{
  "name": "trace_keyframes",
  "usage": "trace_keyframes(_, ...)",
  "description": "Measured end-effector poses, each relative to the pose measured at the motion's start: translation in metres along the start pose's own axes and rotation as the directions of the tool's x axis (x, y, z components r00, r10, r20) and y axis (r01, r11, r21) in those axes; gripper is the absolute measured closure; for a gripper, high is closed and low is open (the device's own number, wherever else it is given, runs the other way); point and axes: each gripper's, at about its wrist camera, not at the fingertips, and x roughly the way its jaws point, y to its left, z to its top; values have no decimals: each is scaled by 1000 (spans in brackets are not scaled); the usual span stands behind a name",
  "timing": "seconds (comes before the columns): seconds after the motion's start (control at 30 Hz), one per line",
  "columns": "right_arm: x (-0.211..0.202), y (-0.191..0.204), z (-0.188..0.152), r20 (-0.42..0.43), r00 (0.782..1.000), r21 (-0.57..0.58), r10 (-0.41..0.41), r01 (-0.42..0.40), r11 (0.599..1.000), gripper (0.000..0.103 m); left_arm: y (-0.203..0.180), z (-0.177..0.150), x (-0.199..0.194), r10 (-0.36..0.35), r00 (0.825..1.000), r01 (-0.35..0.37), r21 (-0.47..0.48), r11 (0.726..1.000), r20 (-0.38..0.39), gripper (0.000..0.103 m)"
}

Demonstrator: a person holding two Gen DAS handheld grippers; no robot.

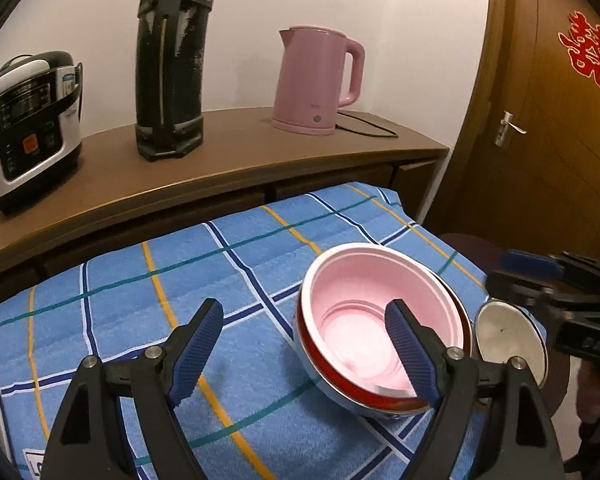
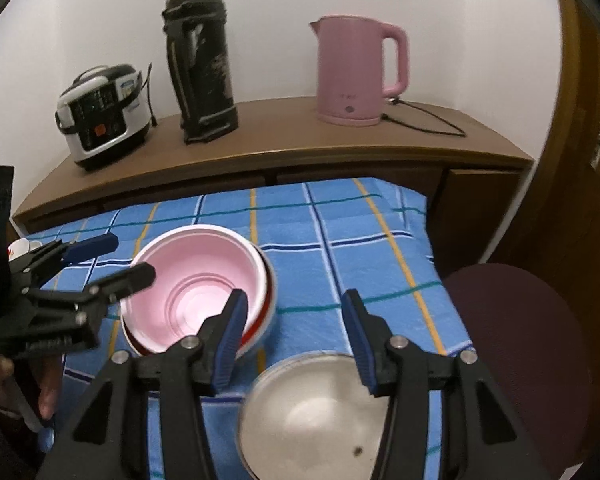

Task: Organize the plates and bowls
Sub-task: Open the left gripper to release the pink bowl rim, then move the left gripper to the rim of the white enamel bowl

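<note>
Desk [image 2: 360, 240], blue checked cloth: carries your bowls. Pink bowl [image 2: 198, 284] nested in a red-rimmed one, at the right finger of your left gripper [image 1: 304, 344], spread wide, holding nothing. Steel bowl [image 2: 312, 412] beneath your right gripper [image 2: 296, 340], also wide, empty.
</note>
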Motion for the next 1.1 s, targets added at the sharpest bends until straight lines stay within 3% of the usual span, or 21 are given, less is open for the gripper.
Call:
trace_keyframes(0.3,-36,-39,-26,29,999,64,-42,40,997,53,-9,0,-23,-12,992,13,-5,1000,128,18)
trace_keyframes(0.47,-44,-52,-42,11,998,85,-62,61,995,53,-29,-3,-39,-82,985,79,27,997,153,18)
trace_keyframes(0.67,-43,-57,-51,-5,998,96,-63,64,993,53,-68,-17,-50,-154,981,142,109,984,117,18)
trace_keyframes(0.87,-42,-52,-57,-12,999,83,-47,48,995,54,-94,-28,-42,-225,974,219,163,962,22,18)
trace_keyframes(0.93,-40,-53,-61,-22,999,87,-47,48,995,58,-101,-32,-39,-239,971,235,183,955,1,19)
trace_keyframes(1.1,-36,-58,-69,-49,998,94,-39,44,995,69,-118,-41,-26,-264,961,276,238,931,-79,49)
